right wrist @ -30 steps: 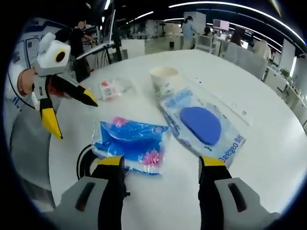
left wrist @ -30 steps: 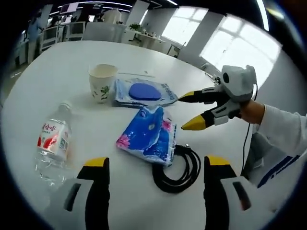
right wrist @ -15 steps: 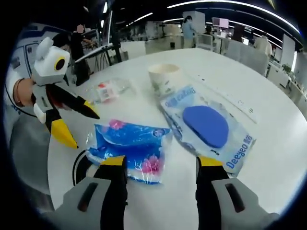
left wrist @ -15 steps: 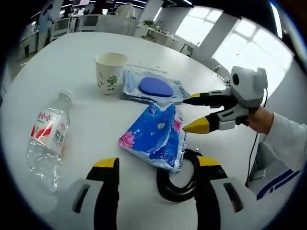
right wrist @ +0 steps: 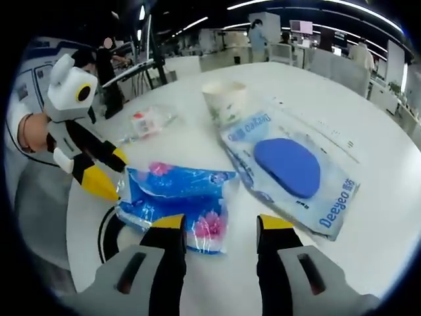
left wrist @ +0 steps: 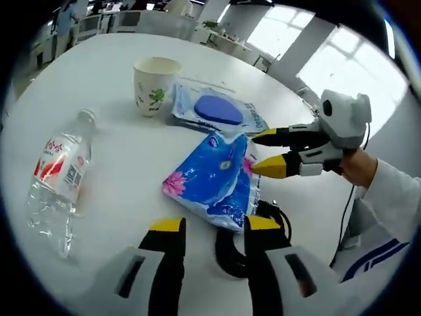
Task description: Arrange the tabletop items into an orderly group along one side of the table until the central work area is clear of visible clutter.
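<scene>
In the left gripper view the left gripper (left wrist: 207,227) holds its yellow-tipped jaws apart, clamped on nothing, over the near edge of a blue floral tissue pack (left wrist: 214,179) at the middle of the white table (left wrist: 118,125). A coiled black cable (left wrist: 260,240) lies partly under the pack at 5 o'clock. The right gripper (left wrist: 263,151), jaws apart, reaches in from 3 o'clock, its lower tip at the pack's edge. From the pack, a paper cup (left wrist: 155,84) stands at 11 o'clock, a packaged blue mouse pad (left wrist: 217,110) lies at 12 and a water bottle (left wrist: 56,181) lies at 9.
</scene>
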Tool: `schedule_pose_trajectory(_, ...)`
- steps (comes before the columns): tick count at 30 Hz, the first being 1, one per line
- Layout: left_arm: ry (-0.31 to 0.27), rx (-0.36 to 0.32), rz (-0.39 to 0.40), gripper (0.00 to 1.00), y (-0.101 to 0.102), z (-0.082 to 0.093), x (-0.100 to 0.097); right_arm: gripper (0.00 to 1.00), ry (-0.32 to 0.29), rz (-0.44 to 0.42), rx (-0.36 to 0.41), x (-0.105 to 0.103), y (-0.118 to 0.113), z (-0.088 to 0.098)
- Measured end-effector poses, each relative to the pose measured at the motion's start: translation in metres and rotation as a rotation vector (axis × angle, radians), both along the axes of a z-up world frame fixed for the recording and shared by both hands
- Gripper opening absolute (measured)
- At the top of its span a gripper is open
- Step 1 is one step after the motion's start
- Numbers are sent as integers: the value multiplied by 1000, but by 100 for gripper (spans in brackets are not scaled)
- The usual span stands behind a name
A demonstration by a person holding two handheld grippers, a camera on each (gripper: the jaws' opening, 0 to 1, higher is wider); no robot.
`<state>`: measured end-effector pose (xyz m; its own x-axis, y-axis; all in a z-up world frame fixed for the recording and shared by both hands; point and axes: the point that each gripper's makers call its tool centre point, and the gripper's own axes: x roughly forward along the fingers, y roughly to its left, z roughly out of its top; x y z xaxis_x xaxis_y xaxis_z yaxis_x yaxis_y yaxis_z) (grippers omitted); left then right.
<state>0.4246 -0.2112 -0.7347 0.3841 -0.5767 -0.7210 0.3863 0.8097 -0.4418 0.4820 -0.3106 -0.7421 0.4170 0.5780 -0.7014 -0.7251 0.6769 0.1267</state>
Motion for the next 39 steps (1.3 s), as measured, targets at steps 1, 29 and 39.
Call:
schedule_pose_trajectory(1,4,-1,1,30,0,-1,0,35,1,0,2,0,1,0)
schedule_pose_trajectory(29,22,-8,-22,0,-2,-4,-4,0,14,-17,9,-15,-2,4)
schedule_pose_trajectory(39,-30,-29,-44,0,-4,16,1,0,-32,-51,25,-22,-8,27)
